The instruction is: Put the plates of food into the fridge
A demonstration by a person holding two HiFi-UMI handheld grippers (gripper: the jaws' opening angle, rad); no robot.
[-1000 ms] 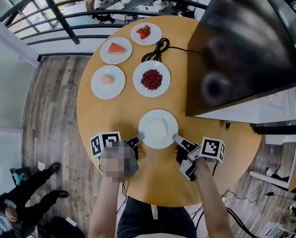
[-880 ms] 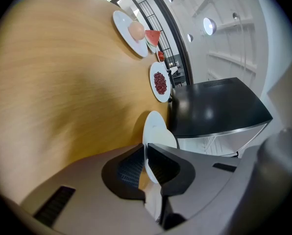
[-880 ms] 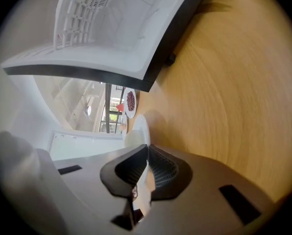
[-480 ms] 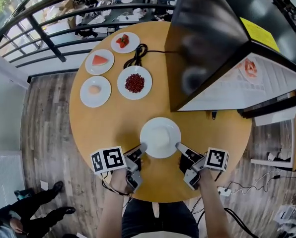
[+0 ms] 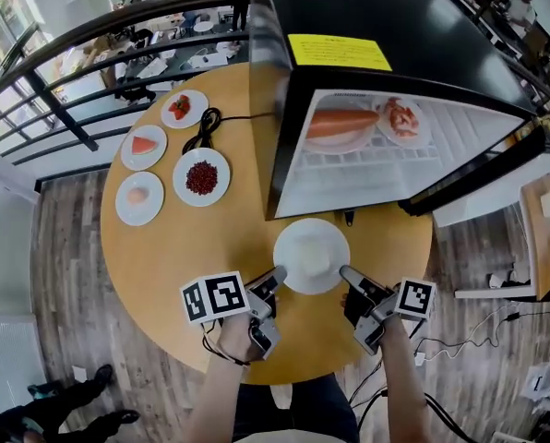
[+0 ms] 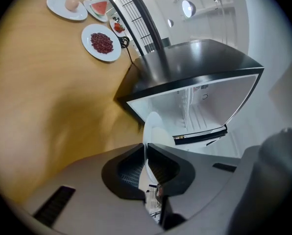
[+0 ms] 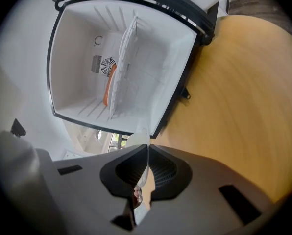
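Two-point carry: left hand-held gripper (image 5: 277,275) and right hand-held gripper (image 5: 344,271) each clamp an opposite rim of the plate (image 5: 312,255). That keeps the food level over the tabletop (image 5: 164,257), right in front of the open fridge (image 5: 367,7).

**A:** Where are the grippers?

**B:** In the head view, the left gripper (image 5: 277,276) is on the white plate (image 5: 298,236) at its eight o'clock. The right gripper (image 5: 346,272) is on it at four o'clock.

**A:** And the jaws?

**B:** Both pairs are almost together, with the pads pressed on the thin rim.

**A:** And the arms?

**B:** The left forearm (image 5: 221,390) and the right forearm (image 5: 402,381) both come in from six o'clock. They spread slightly apart, and each gripper's marker cube faces up.
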